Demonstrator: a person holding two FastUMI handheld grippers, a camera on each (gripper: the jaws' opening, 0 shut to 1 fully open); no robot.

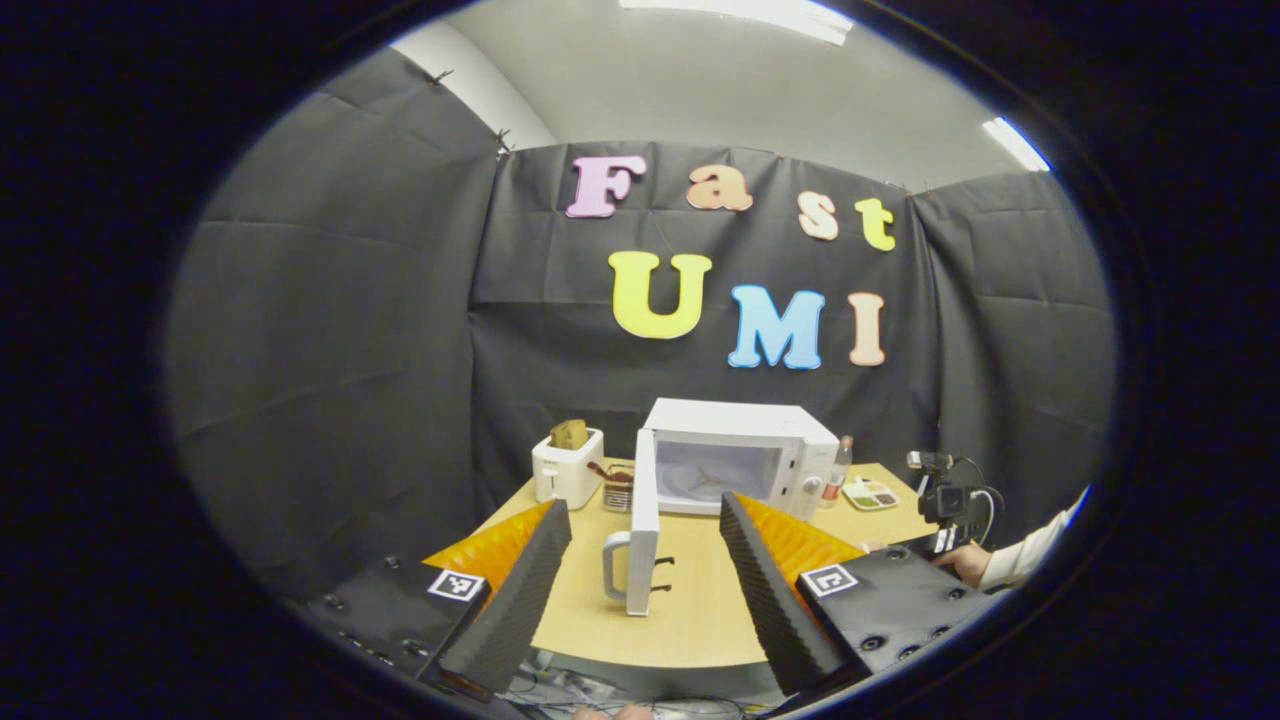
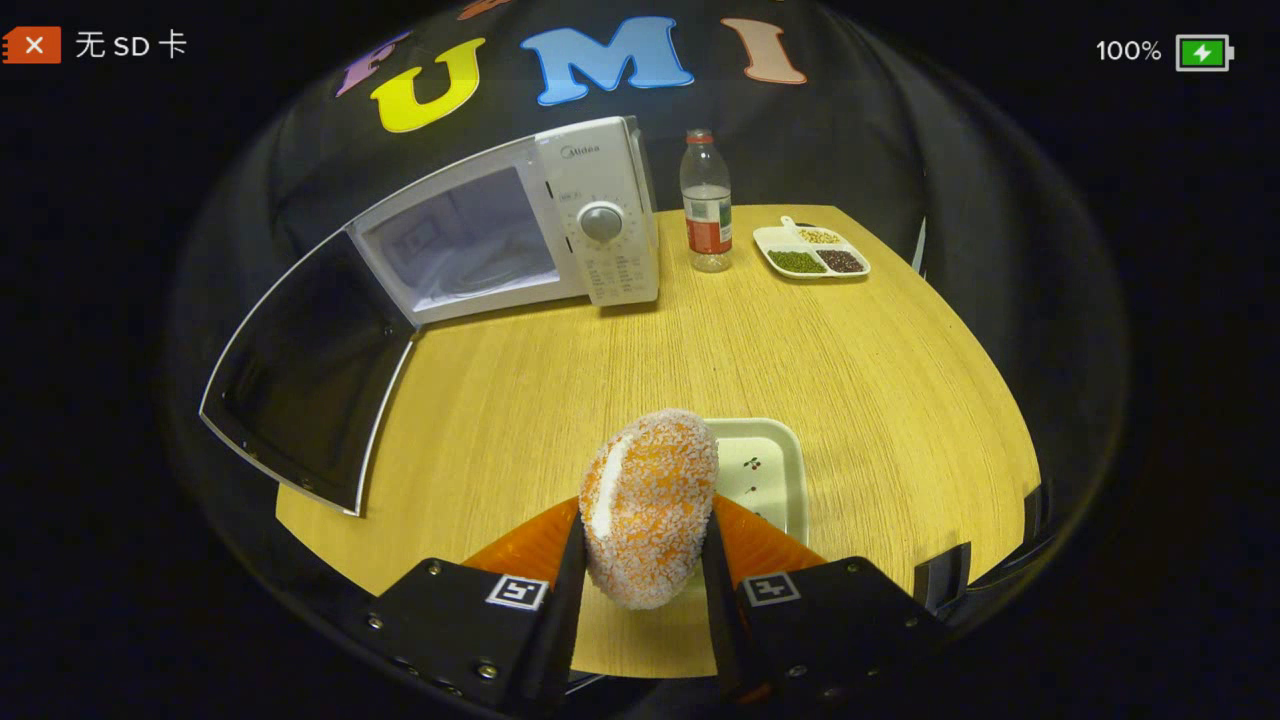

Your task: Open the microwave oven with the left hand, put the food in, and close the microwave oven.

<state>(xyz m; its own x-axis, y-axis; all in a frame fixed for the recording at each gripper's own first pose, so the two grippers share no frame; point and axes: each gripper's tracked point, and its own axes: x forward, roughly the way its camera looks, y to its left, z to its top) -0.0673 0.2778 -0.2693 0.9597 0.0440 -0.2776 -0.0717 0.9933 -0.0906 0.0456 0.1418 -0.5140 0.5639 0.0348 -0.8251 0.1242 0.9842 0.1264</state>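
A wooden table (image 1: 700, 610) is seen from its near edge. At its far side a white microwave oven (image 1: 740, 455) is set, its door (image 1: 643, 520) swung fully open toward the viewer, edge-on, with the handle (image 1: 612, 565) on its left face. The cavity is lit and a glass turntable is visible inside. The left gripper (image 1: 645, 590) is held wide apart, nothing between its fingers. A white toaster (image 1: 567, 467) is placed left of the oven. A bottle (image 1: 838, 470) and a sectioned dish (image 1: 870, 493) are placed to its right. At the right edge, a sleeved hand (image 1: 968, 562) is seen holding another black device.

left gripper view faces far microwave (image 1: 735, 455); right gripper view overlooks it nearer.
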